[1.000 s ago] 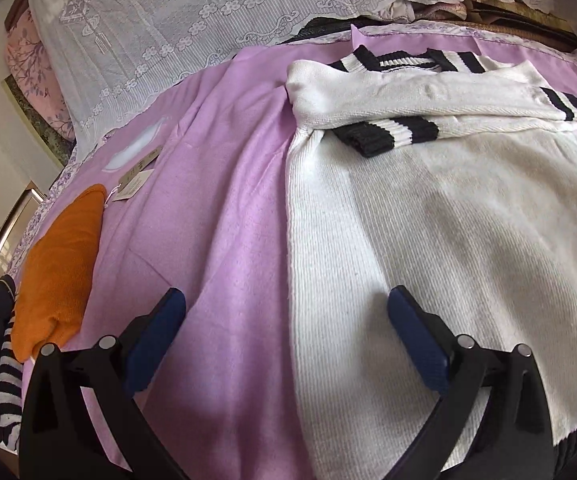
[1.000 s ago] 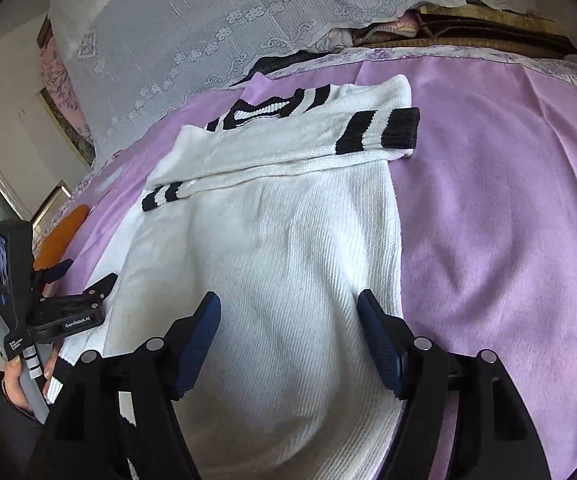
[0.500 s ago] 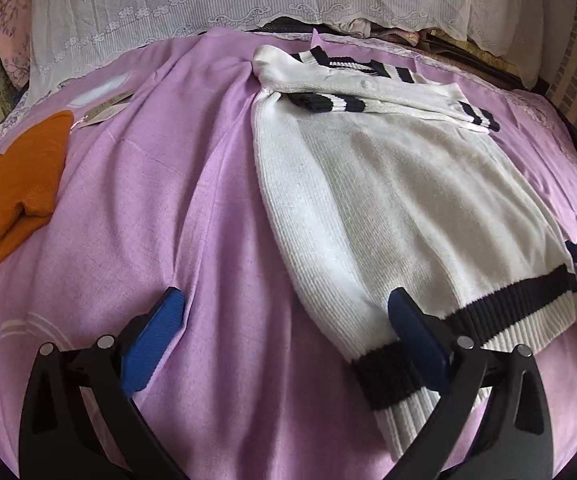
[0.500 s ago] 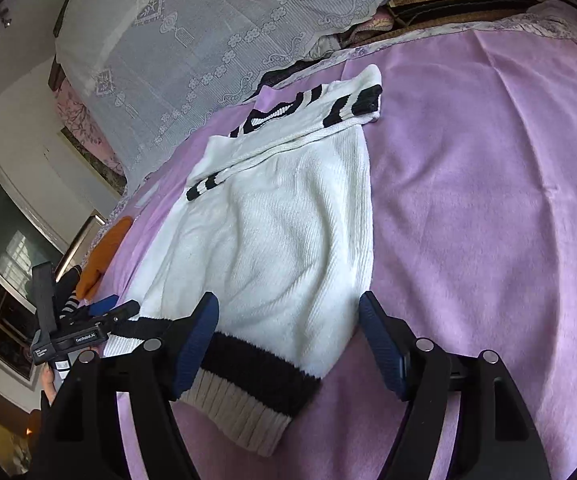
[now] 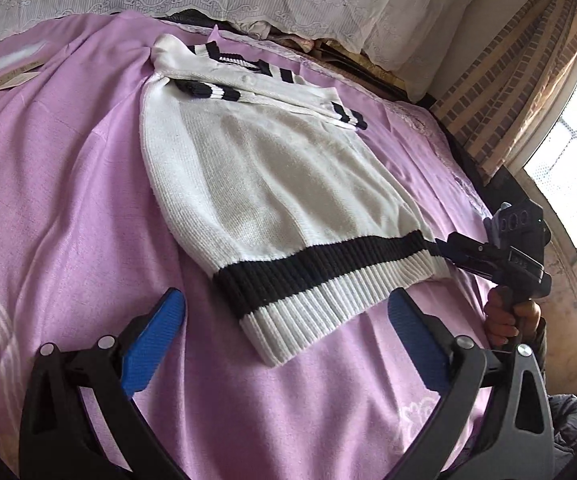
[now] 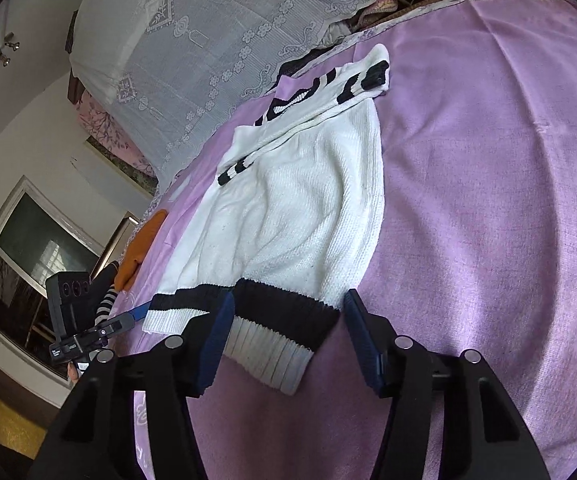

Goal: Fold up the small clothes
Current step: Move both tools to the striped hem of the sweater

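The step in hand looks like the bottom-up fold: the white sweater [image 5: 272, 184] lies flat on the purple bedspread [image 5: 68, 184] with both sleeves already crossed over its chest, well ahead of the claws, and its black-and-white ribbed hem [image 5: 320, 280] is the nearest edge. The left gripper [image 5: 286, 338] hovers with its blue pads spread wide, holding nothing; the hem's left corner sits just ahead of it, between the two fingers but apparently not touching them. To its right, the right gripper [image 6: 286, 334] is likewise spread apart and empty, its fingers straddling the hem's right corner [image 6: 284, 336], which lies directly between the pads; whether they graze the knit cannot be told. The next move probably calls for each claw to drop onto its corner, pinch through both layers of the thick rib, then lift and carry the hem forward toward the striped collar [image 6: 320, 88] evenly, so the knit does not skew or drag.
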